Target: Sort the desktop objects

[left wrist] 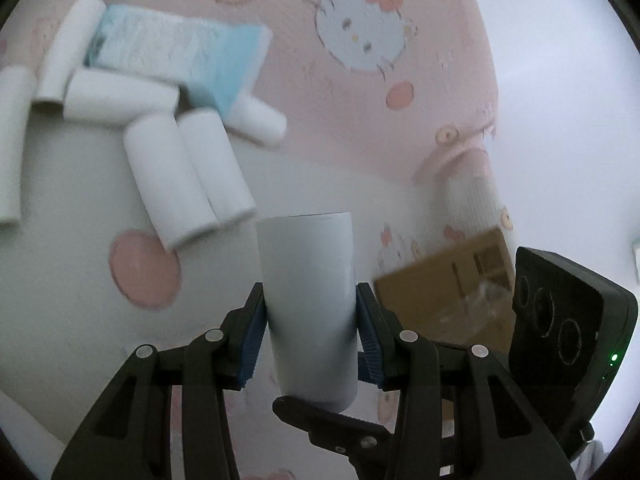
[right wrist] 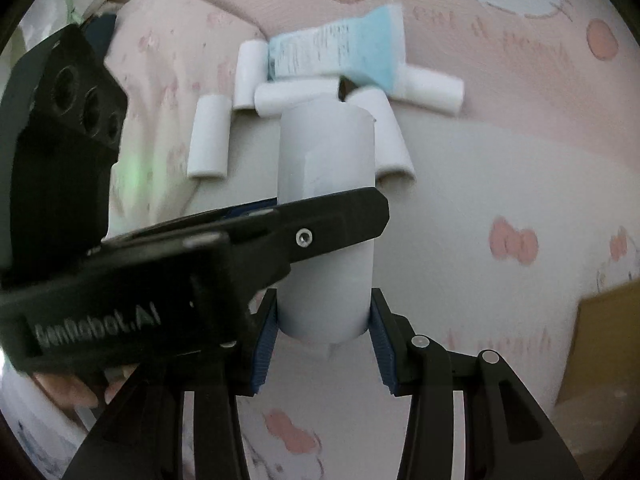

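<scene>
White paper roll: pinched between both claws at once, lifted clear of the bedding, standing up out of the jaws.
Left gripper: blue pads pressed on the roll's flanks; in the right wrist view crossing in from 9 o'clock, black finger over the roll's middle.
Right gripper: blue pads clamped on the roll's lower end, far end pointing to 12 o'clock.
Loose rolls: white cluster at 10 o'clock in the left wrist view, lying flat, several touching one another.
Blue-and-white pack: at 11 o'clock, resting across the top of that cluster, touching it.
Bedsheet: pink and white, cartoon cat print, under everything.
Cardboard box: brown, at 4 o'clock in the left wrist view, just beside the right gripper's black housing.
Fingers: at 8 o'clock in the right wrist view, under the left gripper's body.
</scene>
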Demonstrator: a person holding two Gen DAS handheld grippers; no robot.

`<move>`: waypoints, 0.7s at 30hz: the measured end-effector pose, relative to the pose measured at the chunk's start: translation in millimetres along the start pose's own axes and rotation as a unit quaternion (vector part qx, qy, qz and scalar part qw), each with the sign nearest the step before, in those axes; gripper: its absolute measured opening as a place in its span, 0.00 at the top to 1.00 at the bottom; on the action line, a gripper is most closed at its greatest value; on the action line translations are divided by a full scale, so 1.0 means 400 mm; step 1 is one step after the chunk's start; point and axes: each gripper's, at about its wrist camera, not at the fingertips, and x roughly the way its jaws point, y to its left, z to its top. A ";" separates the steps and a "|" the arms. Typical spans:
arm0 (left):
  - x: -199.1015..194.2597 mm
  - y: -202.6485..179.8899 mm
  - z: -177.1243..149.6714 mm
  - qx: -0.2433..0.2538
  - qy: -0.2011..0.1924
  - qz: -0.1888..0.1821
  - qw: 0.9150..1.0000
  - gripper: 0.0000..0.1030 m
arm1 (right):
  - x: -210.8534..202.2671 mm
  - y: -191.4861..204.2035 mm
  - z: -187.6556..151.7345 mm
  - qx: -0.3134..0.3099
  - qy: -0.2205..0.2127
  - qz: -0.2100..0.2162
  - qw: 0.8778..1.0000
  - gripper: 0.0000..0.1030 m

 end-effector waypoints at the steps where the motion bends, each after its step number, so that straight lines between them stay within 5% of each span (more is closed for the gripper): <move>1: 0.000 -0.009 -0.012 0.007 0.002 0.000 1.000 0.54 | 0.003 -0.004 -0.007 -0.002 0.006 0.001 1.000 0.60; 9: 0.010 -0.071 -0.115 0.020 0.010 -0.019 1.000 0.55 | -0.018 -0.021 -0.088 0.032 0.021 0.011 0.999 0.60; 13: 0.032 -0.103 -0.158 0.040 0.038 -0.023 0.998 0.55 | -0.040 -0.049 -0.163 0.100 0.009 0.028 0.995 0.60; 21: 0.108 -0.095 -0.181 0.040 0.120 0.043 0.991 0.54 | -0.028 -0.094 -0.268 0.164 0.042 0.023 0.985 0.60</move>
